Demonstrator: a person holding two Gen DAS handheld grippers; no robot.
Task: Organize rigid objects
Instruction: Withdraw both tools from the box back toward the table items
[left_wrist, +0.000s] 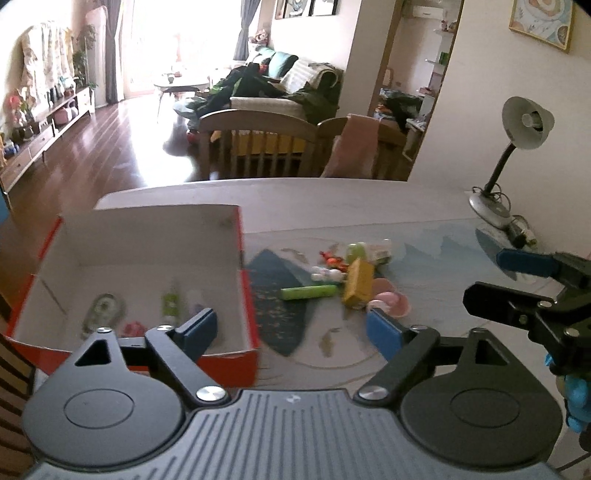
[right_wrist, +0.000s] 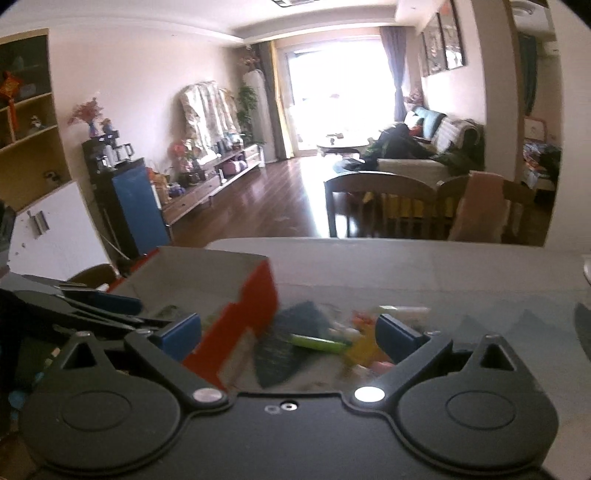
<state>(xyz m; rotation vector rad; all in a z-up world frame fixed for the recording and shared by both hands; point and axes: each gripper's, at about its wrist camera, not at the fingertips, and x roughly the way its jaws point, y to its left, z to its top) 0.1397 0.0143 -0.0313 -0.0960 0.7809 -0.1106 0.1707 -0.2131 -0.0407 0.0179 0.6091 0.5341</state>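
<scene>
Nearest the left wrist lens, the left gripper (left_wrist: 291, 326) is hovering with its blue pads spread wide and nothing between them, one pad over the near wall of the red box (left_wrist: 247, 280), the other over the table (left_wrist: 424, 229). That open box is sitting at the left, already holding a clear tape dispenser (left_wrist: 103, 308), a small green bottle (left_wrist: 170, 302) and a pink piece. Loose items are lying in a cluster just right of the box, ahead of the jaws: a yellow carton (left_wrist: 358, 282), a green tube (left_wrist: 309, 292), a pink dish (left_wrist: 393, 301). The right gripper (right_wrist: 288, 328) is likewise gaping wide and empty, coming in from the far right. Judging from this crowding, closing on the tube could nudge the carton touching its end, and both tools reaching together could collide. Motion blur is smearing the right wrist view, so finer detail there cannot be told.
</scene>
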